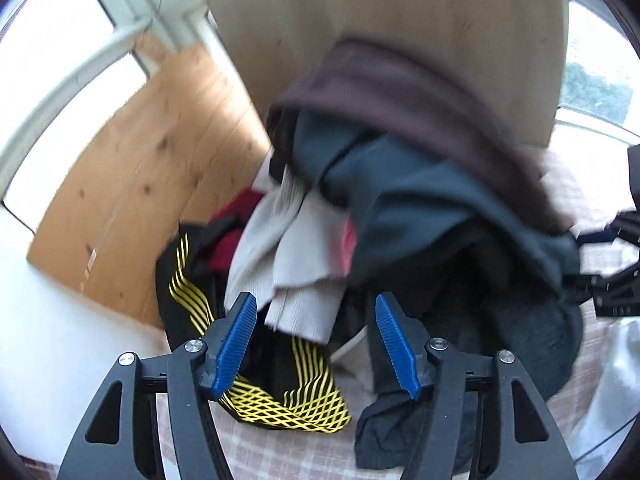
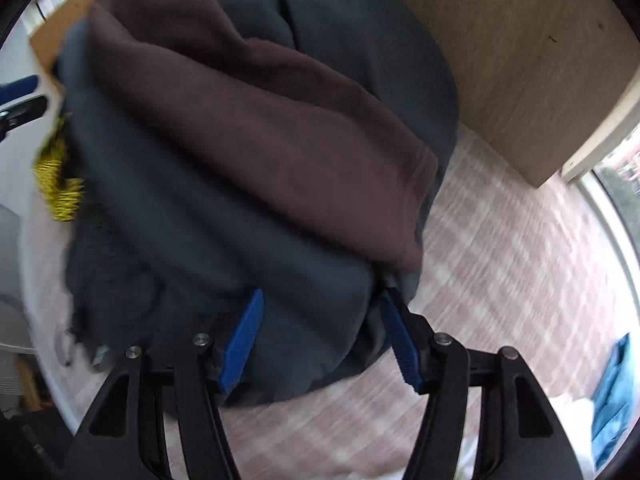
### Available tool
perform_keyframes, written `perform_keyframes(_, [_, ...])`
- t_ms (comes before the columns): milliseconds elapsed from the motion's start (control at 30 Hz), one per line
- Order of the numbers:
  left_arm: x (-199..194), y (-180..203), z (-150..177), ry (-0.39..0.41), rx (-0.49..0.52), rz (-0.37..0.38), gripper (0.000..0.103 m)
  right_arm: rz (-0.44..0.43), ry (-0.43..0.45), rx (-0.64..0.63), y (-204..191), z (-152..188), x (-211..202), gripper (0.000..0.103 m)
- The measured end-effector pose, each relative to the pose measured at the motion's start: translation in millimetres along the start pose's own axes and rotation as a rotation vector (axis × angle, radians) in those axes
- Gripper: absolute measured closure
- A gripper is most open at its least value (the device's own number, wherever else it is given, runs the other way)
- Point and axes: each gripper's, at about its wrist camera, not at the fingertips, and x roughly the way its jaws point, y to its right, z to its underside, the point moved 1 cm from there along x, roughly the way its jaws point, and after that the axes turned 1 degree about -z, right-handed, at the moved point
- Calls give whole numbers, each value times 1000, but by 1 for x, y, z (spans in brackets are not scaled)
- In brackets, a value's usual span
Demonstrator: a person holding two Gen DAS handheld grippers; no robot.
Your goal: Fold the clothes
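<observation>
Nearest the left wrist camera, the left gripper stands with its two blue pads spread apart and nothing pressed between them; a pale grey garment hangs just beyond the gap. Around it the clothes pile holds at least six pieces: a black garment with yellow lines at 6 o'clock, a red one at 9 o'clock, the pale grey one at centre, a dark teal one at 2 o'clock, a brown one at 12 o'clock, and a dark charcoal piece at 5 o'clock. The pile lies on a pink checked cloth.

In the right wrist view, the right gripper is also spread; dark blue-grey fabric bulges between its pads, but blur hides whether they press it. The brown garment lies on top. A wooden panel stands at 1 o'clock. Both views are motion-smeared, and the pile's lower layers are hidden.
</observation>
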Motion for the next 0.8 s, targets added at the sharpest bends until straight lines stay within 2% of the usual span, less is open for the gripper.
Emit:
perform_keyframes(100, [24, 11, 2, -28, -14, -11, 43, -44, -22, 46, 0, -14, 28, 43])
perform_keyframes(167, [30, 13, -2, -30, -19, -3, 43, -50, 16, 30, -10, -20, 35, 44])
perform_keyframes(200, [32, 13, -5, -30, -21, 4, 43, -55, 33, 22, -14, -23, 35, 54])
perform_keyframes(233, [31, 13, -6, -22, -20, -4, 43, -70, 48, 22, -17, -26, 31, 80])
perform_keyframes(267, [28, 10, -6, -12, -21, -15, 43, -96, 64, 33, -18, -31, 24, 92])
perform_keyframes(367, [23, -3, -5, 12, -40, -33, 43, -208, 132, 129, -13, -54, -3, 96])
perform_keyframes(467, [6, -24, -2, 34, -91, -42, 43, -217, 179, 120, -25, -87, -30, 97])
perform_keyframes(533, [-4, -40, 5, 53, -124, -55, 43, -192, 203, 72, -44, -112, -46, 98])
perform_keyframes(667, [-19, -71, 25, 76, -189, -72, 43, -262, 267, 5, -92, -171, -74, 98])
perform_keyframes(800, [-26, -100, 47, 81, -235, -108, 43, -286, 274, -80, -162, -244, -81, 98])
